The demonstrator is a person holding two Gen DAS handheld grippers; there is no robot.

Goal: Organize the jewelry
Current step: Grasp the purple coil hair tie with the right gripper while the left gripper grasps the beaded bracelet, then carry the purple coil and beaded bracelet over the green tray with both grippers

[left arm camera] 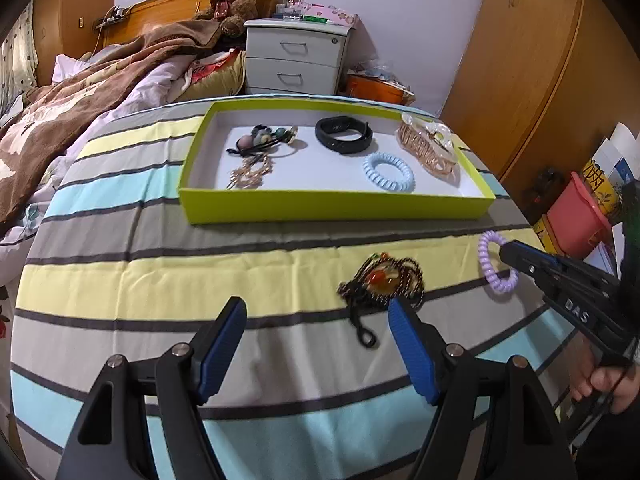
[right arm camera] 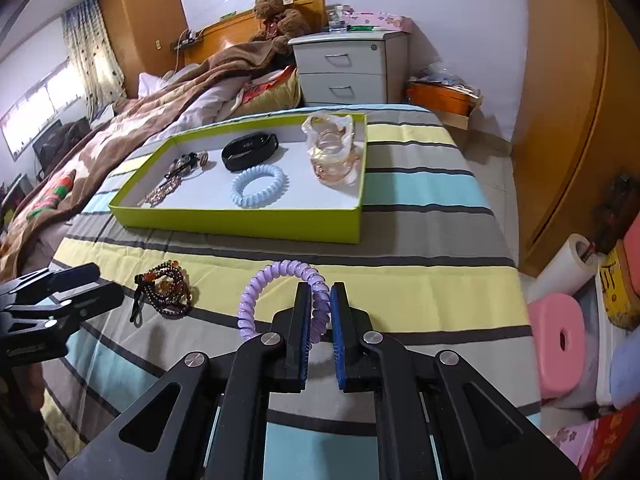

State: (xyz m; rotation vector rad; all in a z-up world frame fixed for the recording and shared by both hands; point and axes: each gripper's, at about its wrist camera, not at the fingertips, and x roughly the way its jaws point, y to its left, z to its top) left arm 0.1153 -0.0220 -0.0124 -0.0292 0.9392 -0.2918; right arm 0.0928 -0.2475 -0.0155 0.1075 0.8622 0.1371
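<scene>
Right hand-held gripper [right arm camera: 321,304] is clamped on the purple spiral hair tie [right arm camera: 276,292] — one side of the coil sits pinched between the blue pads, the rest of the loop arcing out to the left over the striped cloth [right arm camera: 420,280]. Left hand-held gripper [left arm camera: 316,316] stands wide apart with nothing between its pads, just short of the dark beaded bracelet [left arm camera: 384,280] lying on the yellow stripe. Behind both, the lime-green tray [left arm camera: 332,204] rests on the surface, holding a blue spiral hair tie [left arm camera: 388,171], a black wristband [left arm camera: 343,134], rose-gold claw clips [left arm camera: 430,148] and a cluster of small hair ties [left arm camera: 260,140].
</scene>
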